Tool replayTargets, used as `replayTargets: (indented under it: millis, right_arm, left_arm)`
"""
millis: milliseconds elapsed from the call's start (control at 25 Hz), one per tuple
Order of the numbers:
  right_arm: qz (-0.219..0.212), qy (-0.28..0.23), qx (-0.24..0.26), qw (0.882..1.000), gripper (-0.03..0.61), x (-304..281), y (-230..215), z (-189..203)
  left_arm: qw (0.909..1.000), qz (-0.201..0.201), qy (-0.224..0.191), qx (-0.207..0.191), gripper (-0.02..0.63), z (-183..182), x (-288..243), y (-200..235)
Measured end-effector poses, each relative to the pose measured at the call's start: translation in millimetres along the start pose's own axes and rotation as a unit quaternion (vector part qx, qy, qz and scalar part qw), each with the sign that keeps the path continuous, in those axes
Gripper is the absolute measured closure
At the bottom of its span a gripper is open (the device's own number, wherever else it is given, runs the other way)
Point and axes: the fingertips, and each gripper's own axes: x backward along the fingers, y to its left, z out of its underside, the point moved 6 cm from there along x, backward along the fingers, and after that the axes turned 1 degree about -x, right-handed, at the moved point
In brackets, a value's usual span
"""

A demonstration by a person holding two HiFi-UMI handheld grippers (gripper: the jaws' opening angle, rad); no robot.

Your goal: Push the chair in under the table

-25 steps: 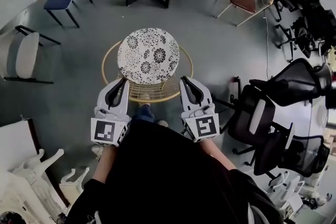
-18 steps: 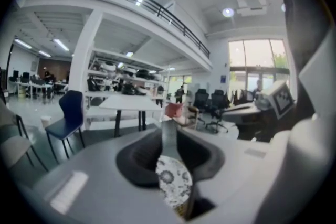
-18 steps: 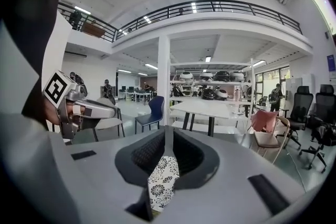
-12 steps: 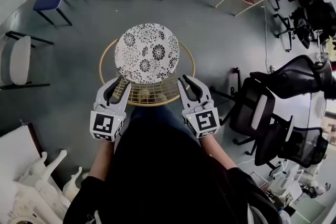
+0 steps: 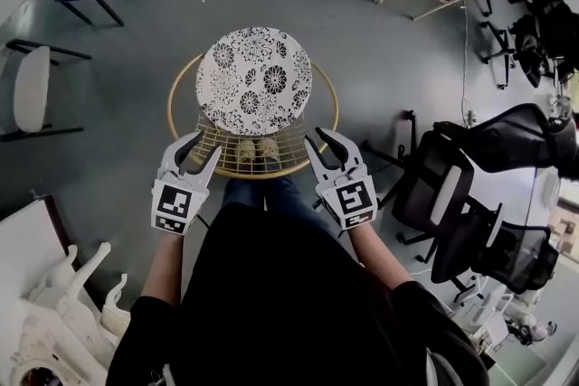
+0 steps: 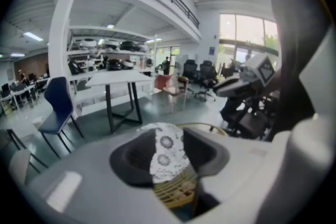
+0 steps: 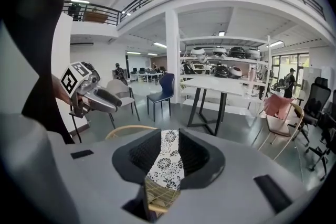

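Left gripper [image 5: 201,149] and right gripper [image 5: 326,140] sit at the near rim of the chair [image 5: 172,99], one on each side. Both sets of jaws have just been opening and stand parted, the left wider, pinching nothing. Whether they touch the rim cannot be told. The table [image 7: 223,83] stands beyond, well apart from the chair out on the grey floor [image 5: 118,140]. The gold wire frame holds a round floral cushion [image 5: 256,79].

no readable text, labels, numbers or signs
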Motion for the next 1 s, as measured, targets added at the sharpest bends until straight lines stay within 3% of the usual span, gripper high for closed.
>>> replayTargets:
  millis: [120, 400, 560, 800, 880, 1000]
  right_arm:
    - [-0.013, 0.022, 0.002, 1.0, 0.482, -6.7, -0.7, 10.8]
    - [-0.051, 0.08, 0.016, 0.995, 0.452, -18.5, 4.0, 41.6]
    - [-0.082, 0.128, 0.039, 0.988, 0.425, -21.0, 6.8, 61.9]
    - [-0.14, 0.206, 0.082, 0.965, 0.397, -21.8, 15.6, 93.9]
    - [-0.16, 0.234, 0.122, 0.951, 0.393, -20.9, 21.2, 105.7]
    - [-0.194, 0.27, 0.203, 0.921, 0.387, -20.8, 31.2, 125.0]
  left_arm:
    - [0.9993, 0.023, 0.028, -0.013, 0.443, 16.7, -6.5, 1.4]
    - [0.9943, 0.065, 0.079, -0.031, 0.417, 49.7, -14.4, 1.8]
    - [0.9869, 0.089, 0.12, -0.061, 0.389, 67.1, -16.0, 0.4]
    - [0.9528, 0.157, 0.201, -0.164, 0.329, 97.4, -20.1, -11.3]
    - [0.9414, 0.173, 0.219, -0.19, 0.321, 106.0, -22.0, -16.0]
    - [0.9204, 0.192, 0.246, -0.236, 0.321, 117.3, -26.1, -23.0]
